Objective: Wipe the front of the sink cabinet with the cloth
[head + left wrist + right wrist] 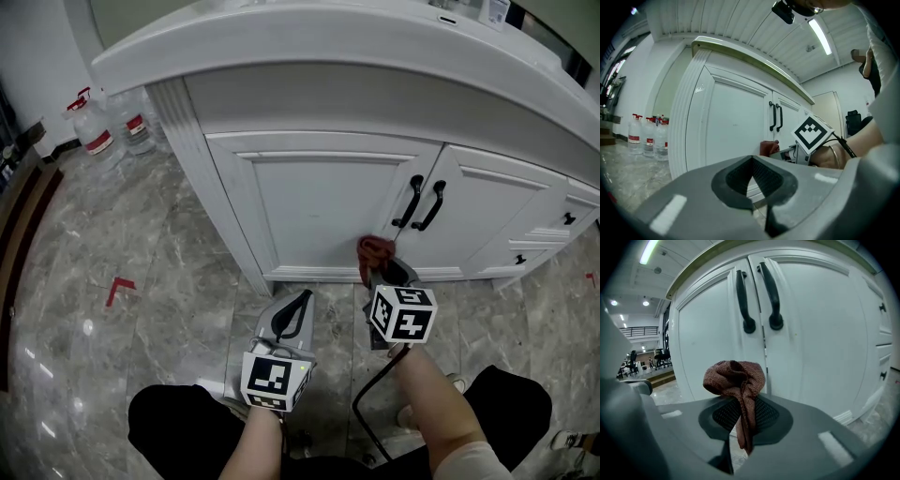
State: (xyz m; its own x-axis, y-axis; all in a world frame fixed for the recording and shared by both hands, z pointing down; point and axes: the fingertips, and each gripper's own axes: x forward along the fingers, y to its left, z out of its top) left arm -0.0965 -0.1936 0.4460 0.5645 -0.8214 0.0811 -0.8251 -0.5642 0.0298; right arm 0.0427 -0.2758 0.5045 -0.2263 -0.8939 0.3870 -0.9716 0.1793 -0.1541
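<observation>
Crumpled woven cloth (736,378) near panelled cabinet doors (319,202)
Right gripper (740,425) clamps the cloth; left gripper (754,180) clenched empty over marble floor (141,244)

We find open floor (112,244) at the frame's left. Black handles (422,203) jut from the cabinet front (319,202) right of centre, and bottles (97,131) crowd the upper left.
</observation>
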